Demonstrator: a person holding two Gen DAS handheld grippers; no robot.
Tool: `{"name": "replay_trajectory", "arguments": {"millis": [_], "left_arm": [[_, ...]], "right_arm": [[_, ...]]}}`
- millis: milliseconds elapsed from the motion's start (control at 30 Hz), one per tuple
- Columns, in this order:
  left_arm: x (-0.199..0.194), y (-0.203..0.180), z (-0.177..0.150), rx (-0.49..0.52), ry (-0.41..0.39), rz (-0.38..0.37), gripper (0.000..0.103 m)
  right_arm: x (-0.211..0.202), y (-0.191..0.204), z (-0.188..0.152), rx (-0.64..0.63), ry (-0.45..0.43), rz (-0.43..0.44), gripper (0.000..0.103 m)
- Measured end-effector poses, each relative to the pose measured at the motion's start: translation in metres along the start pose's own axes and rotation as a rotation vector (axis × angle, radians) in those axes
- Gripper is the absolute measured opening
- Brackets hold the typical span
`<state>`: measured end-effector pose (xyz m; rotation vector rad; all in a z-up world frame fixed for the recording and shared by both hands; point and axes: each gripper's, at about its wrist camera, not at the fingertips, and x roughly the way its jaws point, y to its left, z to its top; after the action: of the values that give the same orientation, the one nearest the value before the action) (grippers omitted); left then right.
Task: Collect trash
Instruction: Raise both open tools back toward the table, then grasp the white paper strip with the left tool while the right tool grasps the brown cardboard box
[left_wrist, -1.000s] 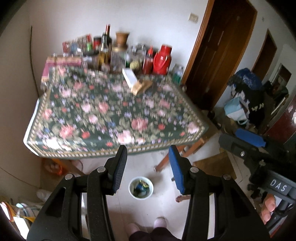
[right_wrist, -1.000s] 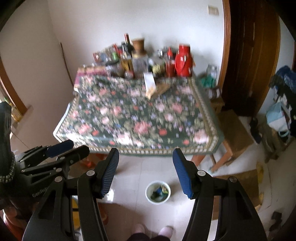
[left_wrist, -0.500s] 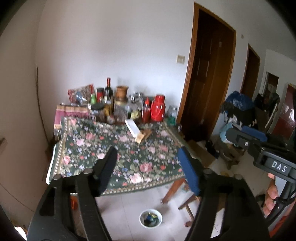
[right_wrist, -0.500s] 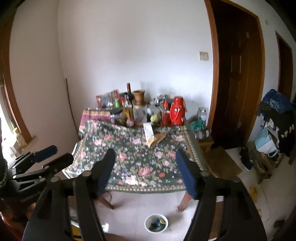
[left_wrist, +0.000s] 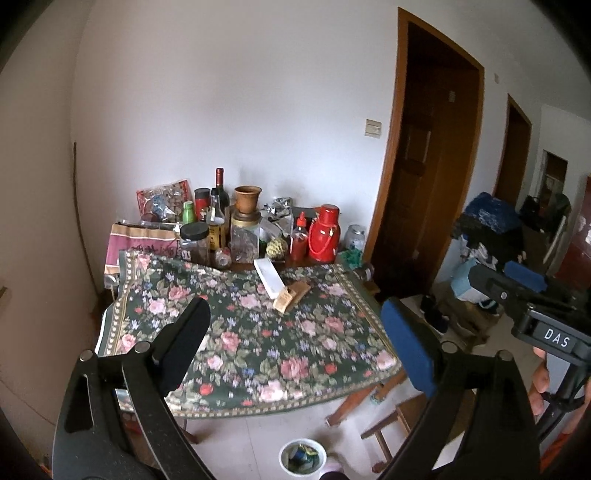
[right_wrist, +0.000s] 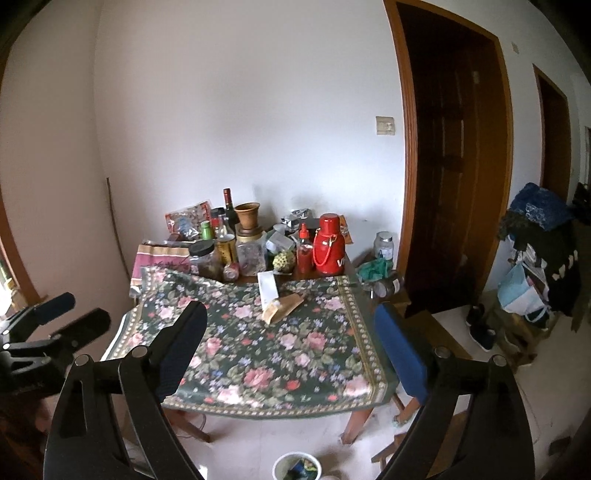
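A table with a floral cloth (left_wrist: 258, 343) (right_wrist: 258, 354) stands ahead. On it lie a white flat box (left_wrist: 269, 277) (right_wrist: 267, 286) and a brown paper wrapper (left_wrist: 291, 295) (right_wrist: 282, 308). A small white bin (left_wrist: 303, 456) (right_wrist: 297, 467) with trash in it sits on the floor in front of the table. My left gripper (left_wrist: 295, 343) is open and empty, held in the air short of the table. My right gripper (right_wrist: 290, 343) is open and empty too, beside it at about the same height.
Bottles, jars, a red thermos (left_wrist: 324, 234) (right_wrist: 328, 245) and a clay pot (left_wrist: 247, 199) crowd the table's back edge. A wooden stool (left_wrist: 391, 417) stands under the right corner. Brown doors (right_wrist: 454, 166) and piled bags (right_wrist: 535, 273) are at the right.
Both grippers have tilted up from looking down at the table and floor to looking level across the room. Both jaws have opened wider. The bin now sits at the bottom edge.
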<state>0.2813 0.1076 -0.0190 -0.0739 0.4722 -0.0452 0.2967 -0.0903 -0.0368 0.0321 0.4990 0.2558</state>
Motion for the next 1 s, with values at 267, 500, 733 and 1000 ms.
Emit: {"name": "replay_trajectory", "arguments": {"millis": [267,500,733,1000], "left_arm": [[0.069,-0.015,0.050,-0.031,-0.030,0.062,0.094],[0.125,-0.023,0.078,-0.065,-0.032,0.156,0.095],[0.172,-0.002,0.091,-0.097,0.022,0.209,0.095],[0.228,0.056,0.102,-0.074,0.088,0.213,0.095]], "right_arm": [[0.056,-0.028,0.043,-0.057,-0.007,0.043,0.090],[0.109,-0.043,0.068,-0.101,0.012,0.114,0.090],[0.168,-0.041,0.074,-0.089,0.095,0.155,0.090],[0.232,-0.013,0.077,-0.049,0.177,0.119,0.090]]}}
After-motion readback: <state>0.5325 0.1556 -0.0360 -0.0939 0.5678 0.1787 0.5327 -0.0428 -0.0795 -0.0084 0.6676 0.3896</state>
